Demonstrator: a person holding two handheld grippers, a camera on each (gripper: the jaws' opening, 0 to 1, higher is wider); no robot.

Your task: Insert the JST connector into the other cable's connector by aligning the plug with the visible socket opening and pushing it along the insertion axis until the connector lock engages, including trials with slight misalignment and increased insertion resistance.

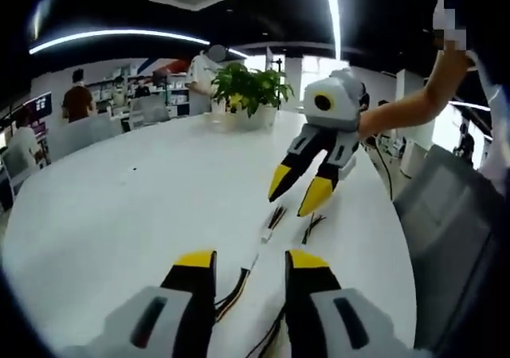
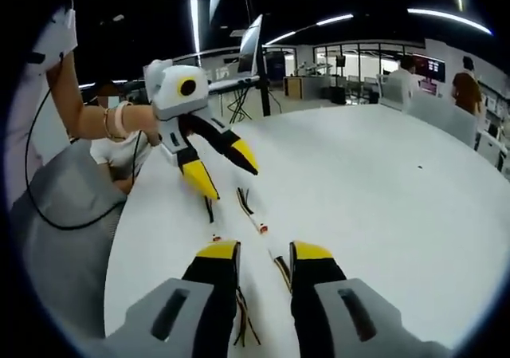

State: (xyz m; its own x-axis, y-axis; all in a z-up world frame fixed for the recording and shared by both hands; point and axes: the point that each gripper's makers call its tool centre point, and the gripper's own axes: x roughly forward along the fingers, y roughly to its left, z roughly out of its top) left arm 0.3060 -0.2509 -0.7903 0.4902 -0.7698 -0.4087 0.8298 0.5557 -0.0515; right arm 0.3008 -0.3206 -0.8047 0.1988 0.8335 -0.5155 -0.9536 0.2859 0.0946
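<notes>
Both claws open, empty: left claw, right claw. Two thin cables lie on white bench between them; white JST connector on near cable. Judged light, limp, small, fragile; grip connector body, not wires.

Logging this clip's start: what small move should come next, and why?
Probably lower the open left claw onto the multicoloured wire cable with the white connector lying on the round white table; the open right claw hovers above the dark second cable, nothing gripped.
</notes>
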